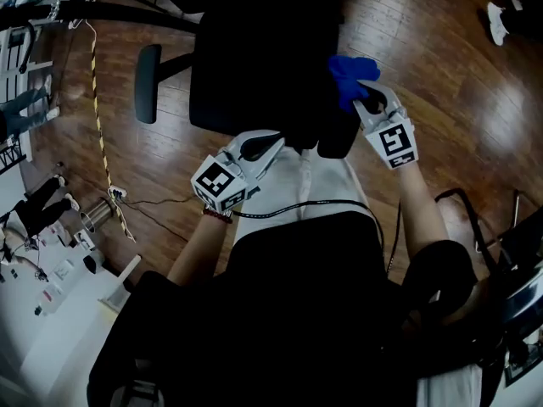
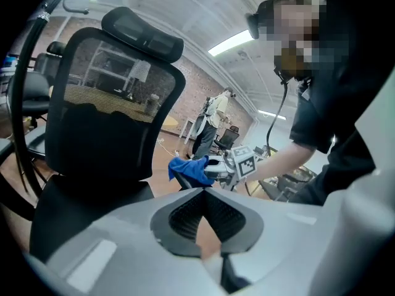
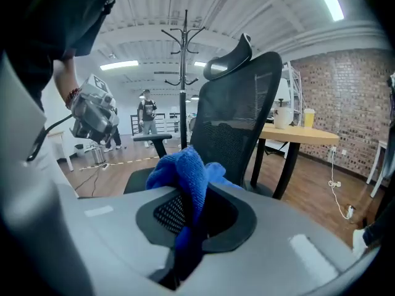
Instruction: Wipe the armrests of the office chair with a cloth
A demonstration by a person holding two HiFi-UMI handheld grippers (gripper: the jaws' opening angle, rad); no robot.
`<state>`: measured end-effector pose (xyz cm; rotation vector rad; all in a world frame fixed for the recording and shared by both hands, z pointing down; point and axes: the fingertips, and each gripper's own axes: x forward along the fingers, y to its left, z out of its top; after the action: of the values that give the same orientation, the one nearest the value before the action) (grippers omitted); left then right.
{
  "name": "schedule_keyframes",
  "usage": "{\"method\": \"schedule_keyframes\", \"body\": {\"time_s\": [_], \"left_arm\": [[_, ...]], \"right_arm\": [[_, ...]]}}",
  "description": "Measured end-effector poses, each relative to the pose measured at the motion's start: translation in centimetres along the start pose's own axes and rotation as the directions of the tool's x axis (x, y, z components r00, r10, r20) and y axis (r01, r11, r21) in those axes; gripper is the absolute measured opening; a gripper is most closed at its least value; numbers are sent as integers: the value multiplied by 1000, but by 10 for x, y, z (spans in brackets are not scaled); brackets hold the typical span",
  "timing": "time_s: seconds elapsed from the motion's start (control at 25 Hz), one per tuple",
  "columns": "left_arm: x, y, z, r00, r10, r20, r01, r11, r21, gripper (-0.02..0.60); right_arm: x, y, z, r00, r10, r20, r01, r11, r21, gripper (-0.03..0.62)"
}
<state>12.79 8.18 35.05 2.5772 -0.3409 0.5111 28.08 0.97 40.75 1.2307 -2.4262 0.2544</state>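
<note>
Bulging from right hand-held gripper (image 3: pixel 196 197), blue cloth (image 3: pixel 181 167), clamped between jaws

cloth (image 3: pixel 185 171) lower end hidden between jaws, chair (image 1: pixel 254 66) top cut off

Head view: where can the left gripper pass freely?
Bare wooden floor between the free armrest of the black office chair and the yellow-black striped tape. Crowded at the other armrest, by the right gripper shut on the blue cloth.
</note>
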Motion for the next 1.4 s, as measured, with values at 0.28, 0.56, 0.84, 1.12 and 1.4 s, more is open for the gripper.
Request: {"method": "schedule_keyframes", "body": {"time_s": [0.28,0.56,0.84,1.12,1.4], "left_arm": [[18,-17,26,999,13,31,-12,1000,-21,5],[3,-28,56,997,31,67,-31,999,6,5],[-132,16,55,967,146,208,-141,989,-39,5],[-223,14,56,955,-85,283,55,992,112,5],[-328,-23,114,897,-144,418,60,976,208,5]], "right_arm": [[-28,43,-18,997,62,-51,-61,998,20,41],[-66,103,-44,955,227,-192,-230,973,4,41],[-82,189,-63,837,351,-420,-336,935,111,41],[-57,225,100,997,-35,-72,49,979,198,41],[-118,280,352,856,-264,444,202,962,183,41]]}}
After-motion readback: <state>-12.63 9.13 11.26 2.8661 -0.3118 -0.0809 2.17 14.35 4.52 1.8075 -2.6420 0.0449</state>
